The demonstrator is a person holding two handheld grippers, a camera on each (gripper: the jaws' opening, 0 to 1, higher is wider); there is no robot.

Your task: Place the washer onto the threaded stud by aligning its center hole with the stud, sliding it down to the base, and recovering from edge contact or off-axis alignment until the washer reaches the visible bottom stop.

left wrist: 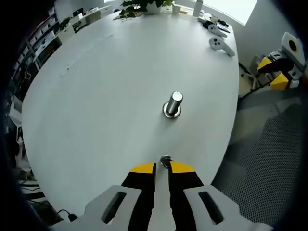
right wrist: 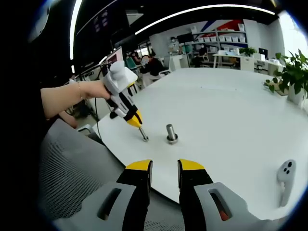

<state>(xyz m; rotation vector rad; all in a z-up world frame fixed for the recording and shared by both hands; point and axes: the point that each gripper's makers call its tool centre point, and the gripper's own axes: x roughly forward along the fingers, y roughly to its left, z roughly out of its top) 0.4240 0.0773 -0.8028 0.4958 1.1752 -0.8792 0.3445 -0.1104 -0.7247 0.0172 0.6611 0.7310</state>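
Resting on white table [left wrist: 96, 96]: stud [left wrist: 173, 104], office behind

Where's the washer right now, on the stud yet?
Not yet: the washer is pinched at the left gripper tips, short of the threaded stud, which stands upright mid-table in the left gripper view.

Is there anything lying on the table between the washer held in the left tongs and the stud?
No. In the left gripper view, only bare white table lies between the washer in the left tongs and the stud.
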